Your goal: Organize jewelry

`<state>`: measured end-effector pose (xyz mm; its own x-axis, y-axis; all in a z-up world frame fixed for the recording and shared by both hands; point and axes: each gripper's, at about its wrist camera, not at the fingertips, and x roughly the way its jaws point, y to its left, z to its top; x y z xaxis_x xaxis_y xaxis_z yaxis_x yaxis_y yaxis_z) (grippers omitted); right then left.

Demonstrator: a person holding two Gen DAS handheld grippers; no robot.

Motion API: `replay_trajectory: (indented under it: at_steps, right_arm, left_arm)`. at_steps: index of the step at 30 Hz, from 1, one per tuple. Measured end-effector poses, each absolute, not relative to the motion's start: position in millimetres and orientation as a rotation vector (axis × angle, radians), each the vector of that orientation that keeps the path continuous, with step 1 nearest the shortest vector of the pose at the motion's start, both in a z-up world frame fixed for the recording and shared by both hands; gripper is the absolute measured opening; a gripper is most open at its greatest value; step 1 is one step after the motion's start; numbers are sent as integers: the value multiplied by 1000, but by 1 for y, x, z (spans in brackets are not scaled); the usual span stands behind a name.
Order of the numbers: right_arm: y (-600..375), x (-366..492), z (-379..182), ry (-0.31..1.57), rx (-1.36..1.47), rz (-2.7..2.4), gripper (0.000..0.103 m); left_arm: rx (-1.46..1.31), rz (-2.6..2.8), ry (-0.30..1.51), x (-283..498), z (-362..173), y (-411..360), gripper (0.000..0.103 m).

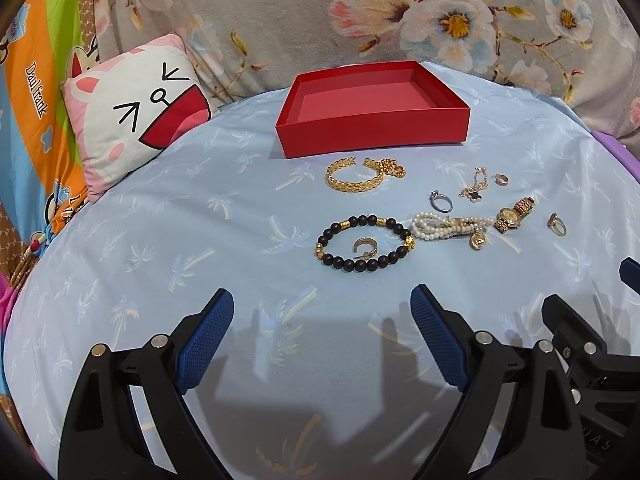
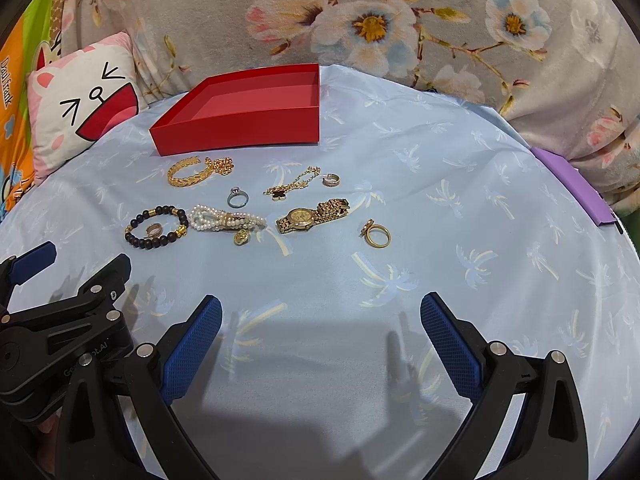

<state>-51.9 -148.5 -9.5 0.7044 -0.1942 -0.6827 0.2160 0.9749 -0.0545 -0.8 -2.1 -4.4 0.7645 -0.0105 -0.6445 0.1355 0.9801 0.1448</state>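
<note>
An empty red box (image 1: 372, 132) (image 2: 240, 136) stands at the back of the blue sheet. In front of it lie a gold bangle (image 1: 354, 178) (image 2: 188, 174), a dark bead bracelet (image 1: 364, 242) (image 2: 156, 227) with a ring inside it, a pearl bracelet (image 1: 452, 226) (image 2: 226, 220), a gold watch (image 1: 514, 214) (image 2: 312, 216), a silver ring (image 1: 440, 202) (image 2: 238, 199), a clover chain (image 2: 294, 188) and a gold ring (image 2: 376, 234). My left gripper (image 1: 322, 300) and right gripper (image 2: 320, 308) are open and empty, side by side, short of the jewelry.
A cartoon cat pillow (image 1: 136, 116) (image 2: 80, 100) leans at the back left. A floral blanket (image 1: 400, 12) runs behind the box. A purple edge (image 2: 572, 188) lies at the right of the sheet.
</note>
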Motion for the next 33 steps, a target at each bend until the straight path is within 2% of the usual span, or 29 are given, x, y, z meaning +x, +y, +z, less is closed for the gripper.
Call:
replay_trajectory:
  at_steps: [9,12,18,33]
  right_arm:
    - [-149,-52,-9,757,32,-227,98]
    - [-150,-52,-10,756,48,-215,98]
    - [-159,-50,-15,778,116,-195,98]
    - [-171,-48,-13,791,146,-191,98]
  left_arm:
    - [182,-85,703,0,-4,-2,88]
    - [157,-101,724,3,-7,1,92]
    - [85,-114,757,10,-8,15,93]
    - [97,-253,811,70,-7,33,92]
